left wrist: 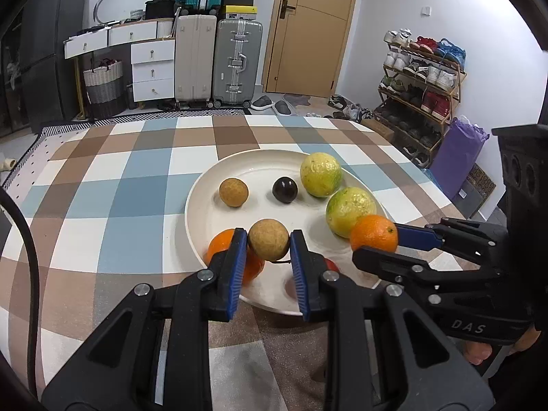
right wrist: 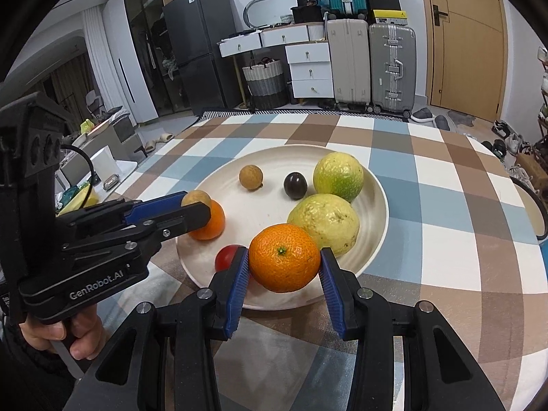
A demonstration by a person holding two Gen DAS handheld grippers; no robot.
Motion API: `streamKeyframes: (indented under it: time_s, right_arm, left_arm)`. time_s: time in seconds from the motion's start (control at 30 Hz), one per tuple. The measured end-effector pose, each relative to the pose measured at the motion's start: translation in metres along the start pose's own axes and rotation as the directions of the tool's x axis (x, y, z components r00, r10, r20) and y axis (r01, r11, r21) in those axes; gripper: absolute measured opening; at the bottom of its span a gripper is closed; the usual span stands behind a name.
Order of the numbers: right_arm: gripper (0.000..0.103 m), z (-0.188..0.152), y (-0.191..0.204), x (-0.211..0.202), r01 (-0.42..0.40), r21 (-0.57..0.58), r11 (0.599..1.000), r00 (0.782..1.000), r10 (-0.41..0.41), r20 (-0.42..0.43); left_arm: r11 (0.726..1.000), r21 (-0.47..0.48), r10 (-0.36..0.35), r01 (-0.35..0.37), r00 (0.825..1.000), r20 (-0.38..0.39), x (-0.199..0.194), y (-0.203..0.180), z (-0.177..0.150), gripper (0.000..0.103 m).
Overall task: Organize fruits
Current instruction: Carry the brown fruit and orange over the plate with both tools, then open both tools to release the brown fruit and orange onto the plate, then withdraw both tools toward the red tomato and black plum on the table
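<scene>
A white plate (left wrist: 239,167) (right wrist: 376,198) sits on the checked tablecloth. My left gripper (left wrist: 269,245) is shut on a tan round fruit (left wrist: 268,239) (right wrist: 196,198) above the plate's near left rim, over an orange (left wrist: 219,245) (right wrist: 210,221). My right gripper (right wrist: 284,262) (left wrist: 376,243) is shut on a second orange (right wrist: 284,257) (left wrist: 374,233) over the plate's near edge. On the plate lie another tan fruit (left wrist: 233,191) (right wrist: 251,177), a dark plum (left wrist: 285,189) (right wrist: 295,185), two yellow-green citrus (left wrist: 321,174) (left wrist: 349,207) (right wrist: 337,176) (right wrist: 325,222) and a small red fruit (right wrist: 227,257), partly hidden.
The table (left wrist: 102,205) carries a blue, brown and white checked cloth. Suitcases (left wrist: 236,61), white drawers (left wrist: 152,68), a door (left wrist: 308,27) and a shoe rack (left wrist: 418,78) stand beyond the far edge. A fridge (right wrist: 198,51) stands at the back left.
</scene>
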State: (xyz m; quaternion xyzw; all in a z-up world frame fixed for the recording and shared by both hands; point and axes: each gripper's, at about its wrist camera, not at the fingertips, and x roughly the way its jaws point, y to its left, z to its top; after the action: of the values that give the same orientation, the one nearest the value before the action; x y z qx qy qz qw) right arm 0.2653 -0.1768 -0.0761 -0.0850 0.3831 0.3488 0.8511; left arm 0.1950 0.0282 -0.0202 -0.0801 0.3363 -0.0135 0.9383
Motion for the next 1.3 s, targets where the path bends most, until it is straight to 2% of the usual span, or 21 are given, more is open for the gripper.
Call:
streamKeyframes:
  time_s: [0.37,0.57,0.8,0.83,1.03,1.1,1.17,1.2,1.23,1.3]
  right_arm:
    - [0.042,0.001,0.001,0.013,0.042,-0.020,0.999,0.999,-0.042,-0.021]
    - [0.049,-0.001,0.003,0.000,0.061,-0.028,0.998,0.998,-0.061,0.011]
    - [0.051,-0.008,0.000,-0.013,0.068,-0.010,0.998,0.997,-0.068,0.023]
    - [0.051,-0.009,-0.001,-0.015,0.069,-0.003,0.998,0.997,-0.069,0.024]
    - [0.065,-0.016,-0.007,-0.025,0.059,0.029,0.998,0.998,-0.059,0.031]
    - [0.074,-0.018,-0.008,-0.029,0.052,0.037,0.998,0.998,-0.054,0.031]
    - [0.088,-0.021,-0.009,-0.034,0.044,0.045,0.998,0.998,-0.046,0.034]
    - [0.088,-0.022,-0.008,-0.037,0.043,0.045,0.998,0.998,-0.044,0.036]
    - [0.089,-0.022,-0.008,-0.039,0.042,0.042,0.998,0.998,-0.044,0.034]
    - [0.095,-0.024,-0.006,-0.043,0.041,0.036,0.999,0.999,-0.042,0.030]
  left_arm:
    - [1.000,0.010,-0.004,0.004,1.000,-0.007,0.001,-0.002,-0.003,0.023]
    - [1.000,0.003,-0.005,0.005,1.000,-0.009,0.002,-0.002,-0.004,0.023]
    - [1.000,0.020,0.000,0.000,1.000,-0.009,-0.004,-0.007,-0.006,0.025]
    - [1.000,0.018,-0.003,0.003,1.000,-0.015,-0.005,-0.007,-0.006,0.030]
    - [1.000,-0.008,0.008,-0.008,1.000,-0.009,-0.021,-0.004,-0.011,0.080]
    - [1.000,-0.012,0.016,-0.016,1.000,-0.005,-0.029,-0.004,-0.012,0.084]
    - [1.000,-0.008,0.025,-0.025,1.000,0.000,-0.039,-0.005,-0.013,0.088]
    - [1.000,-0.008,0.031,-0.031,1.000,0.002,-0.043,-0.006,-0.014,0.091]
    - [0.999,-0.009,0.038,-0.038,0.999,0.006,-0.047,-0.006,-0.016,0.100]
    - [0.999,-0.015,0.045,-0.045,0.999,0.012,-0.056,-0.006,-0.021,0.103]
